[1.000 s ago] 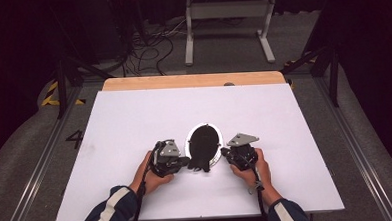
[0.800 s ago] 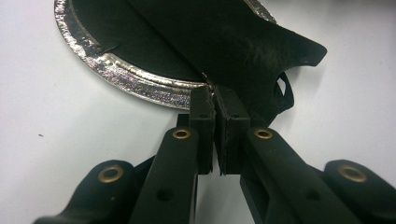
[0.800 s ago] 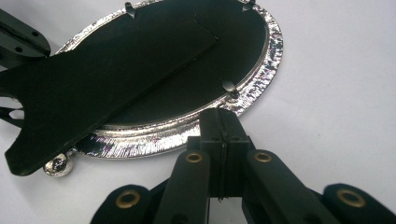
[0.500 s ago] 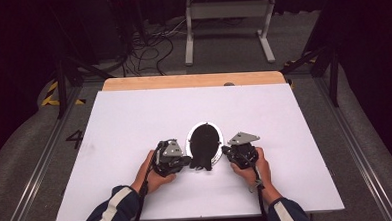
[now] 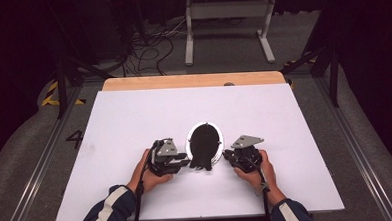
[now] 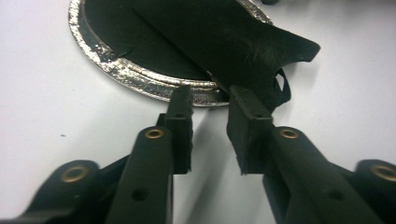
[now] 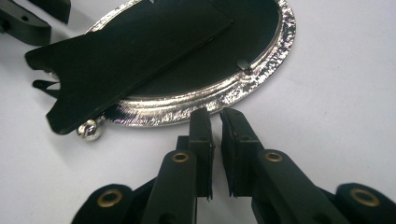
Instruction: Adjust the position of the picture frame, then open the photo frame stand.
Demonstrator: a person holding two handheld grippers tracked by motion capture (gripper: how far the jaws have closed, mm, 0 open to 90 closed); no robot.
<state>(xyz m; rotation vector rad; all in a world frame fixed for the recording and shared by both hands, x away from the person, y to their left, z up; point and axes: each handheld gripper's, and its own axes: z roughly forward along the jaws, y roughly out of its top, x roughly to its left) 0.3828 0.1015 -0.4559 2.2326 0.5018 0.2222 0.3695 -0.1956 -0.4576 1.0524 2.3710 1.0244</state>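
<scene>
Both sets of jaws have just been opening; our hands sit where they sat a second ago, and the frame has not shifted on the table.

Left gripper (image 6: 209, 100): we have it released. Clear gap between the pads, bare white table (image 6: 42, 116) visible through it. Tips sit right at the near rim of the silver oval frame (image 6: 140, 79). A black flap (image 6: 243, 42) slants off the frame's dark backing and runs down toward the right-hand pad; its ragged end hangs just past that pad's tip. We can't tell if the flap touches the pad. Nothing pinched between the pads.

Right gripper (image 7: 214, 114): narrow slit between the pads, nothing in it. Tips just short of the silver oval frame (image 7: 224, 100), at its textured rim; touching or a hair apart, we can't tell. Black flap (image 7: 126, 56) lies across the backing ahead and left of these jaws, overhanging the rim. A small silver ball (image 7: 89, 130) sits at the rim under the flap's end.

From above: silver oval frame (image 5: 205, 145) lies flat between the left gripper (image 5: 184, 163) and the right gripper (image 5: 227, 155), each just beside it.
</scene>
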